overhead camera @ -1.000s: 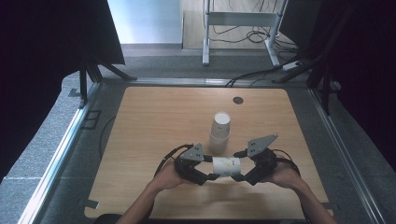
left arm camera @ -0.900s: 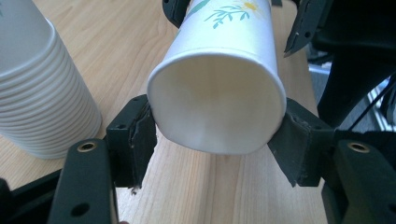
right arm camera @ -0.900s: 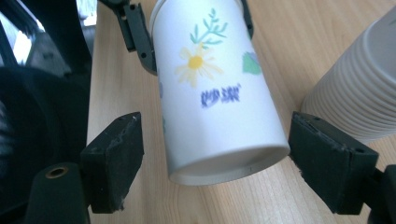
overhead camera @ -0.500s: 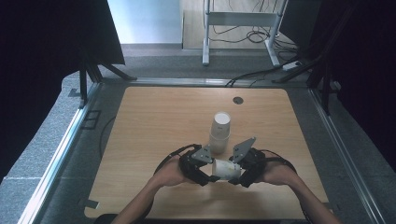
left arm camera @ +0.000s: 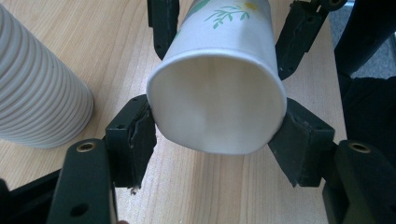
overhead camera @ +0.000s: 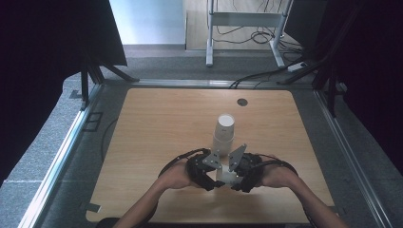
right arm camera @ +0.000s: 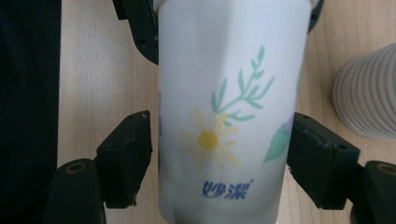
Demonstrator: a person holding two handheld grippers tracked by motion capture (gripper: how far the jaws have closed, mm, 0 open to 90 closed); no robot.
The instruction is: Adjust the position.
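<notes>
A white paper cup (left arm camera: 217,107) with a daisy print (right arm camera: 208,140) lies on its side, held between both grippers above the table's front centre (overhead camera: 227,176). My left gripper (left arm camera: 217,135) is shut on the cup near its open mouth, pads pressing both sides. My right gripper (right arm camera: 219,158) faces it from the base end. Its jaws sit closely around the cup body, with a thin gap at the left pad. In the high view the left gripper (overhead camera: 214,178) and right gripper (overhead camera: 236,178) almost touch.
A stack of ribbed white cups (overhead camera: 223,130) stands upright just behind the grippers, also in the left gripper view (left arm camera: 37,84) and the right gripper view (right arm camera: 369,98). The wooden table (overhead camera: 161,123) has a dark round grommet (overhead camera: 242,102) at the back.
The right gripper has slid left along the cup, so the two grippers now sit close together. The left gripper stays shut on the cup.
</notes>
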